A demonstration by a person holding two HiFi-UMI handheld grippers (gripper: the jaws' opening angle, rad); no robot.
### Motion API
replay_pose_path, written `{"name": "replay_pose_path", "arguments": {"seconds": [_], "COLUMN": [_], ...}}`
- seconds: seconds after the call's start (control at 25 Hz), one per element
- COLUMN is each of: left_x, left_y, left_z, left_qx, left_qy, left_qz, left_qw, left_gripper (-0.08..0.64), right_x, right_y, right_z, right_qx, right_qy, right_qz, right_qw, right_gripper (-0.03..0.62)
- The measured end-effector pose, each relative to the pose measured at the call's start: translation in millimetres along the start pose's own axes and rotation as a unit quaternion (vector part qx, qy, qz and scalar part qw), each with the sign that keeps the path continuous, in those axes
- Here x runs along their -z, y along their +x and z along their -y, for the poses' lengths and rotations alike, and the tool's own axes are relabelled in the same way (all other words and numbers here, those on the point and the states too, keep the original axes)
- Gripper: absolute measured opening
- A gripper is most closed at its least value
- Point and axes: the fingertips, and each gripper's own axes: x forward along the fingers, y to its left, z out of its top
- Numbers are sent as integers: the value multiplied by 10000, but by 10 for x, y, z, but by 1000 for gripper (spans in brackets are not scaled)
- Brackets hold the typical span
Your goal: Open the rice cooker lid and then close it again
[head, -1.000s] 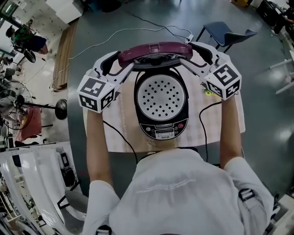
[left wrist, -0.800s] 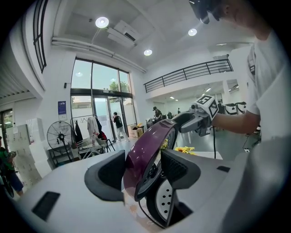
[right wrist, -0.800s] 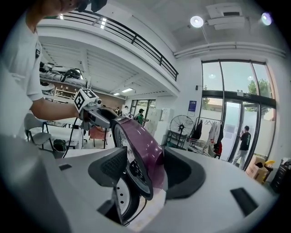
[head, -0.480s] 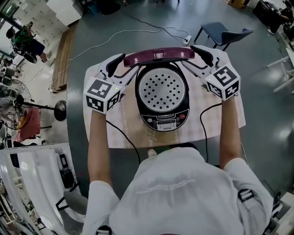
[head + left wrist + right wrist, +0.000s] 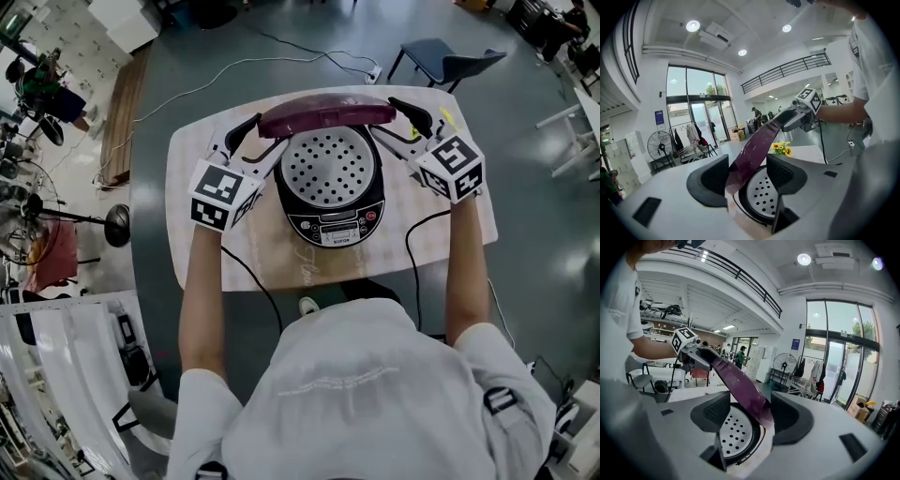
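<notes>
Straddling the purple lid [image 5: 326,114], left gripper [image 5: 746,176] jaws wide apart, no squeeze. Right gripper [image 5: 750,411] likewise at the other end, jaws just eased wider. Lid hangs half-tilted over the perforated plate [image 5: 328,167] in the rice cooker [image 5: 330,217], mid-table [image 5: 192,155].

floor [image 5: 525,216]: grey | windows [image 5: 834,348]: tall glass | ceiling spotlights [image 5: 803,259] | fan [image 5: 661,143] | blue chair [image 5: 441,58]

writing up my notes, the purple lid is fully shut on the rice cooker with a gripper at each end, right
Not shut: the lid stands raised above the rice cooker, as the head view shows. The left gripper and right gripper are indeed at its ends.
</notes>
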Motion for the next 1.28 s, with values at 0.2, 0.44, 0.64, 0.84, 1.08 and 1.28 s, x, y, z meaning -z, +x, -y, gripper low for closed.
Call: {"name": "replay_pose_path", "arguments": {"seconds": [0.2,0.44,0.64,0.84,1.08,1.28], "left_x": [109,257,401,535,687,829], "left_y": [-56,-101,-147,-183,-236,-236], "left_z": [150,325,496,643,806,935], "left_qx": [-5,69,164,263,431,557], "left_qy": [268,449,620,537,290,141], "left_qz": [-160,-350,-553,-713,-875,-1037], "left_qw": [9995,9984,9964,9957,9948,9929], "left_gripper": [258,265,272,276,276,276], "right_x": [113,275,437,569,699,868], "right_y": [-57,-111,-162,-199,-249,-256], "right_z": [-129,-294,-444,-591,-732,-823], "right_qx": [16,-2,7,-29,-83,-116], "right_qy": [-113,-279,-380,-183,378,508], "right_qz": [-160,-483,-779,-924,-946,-1155], "right_qw": [9998,9984,9962,9955,9948,9919], "right_gripper": [276,276,284,298,299,299]}}
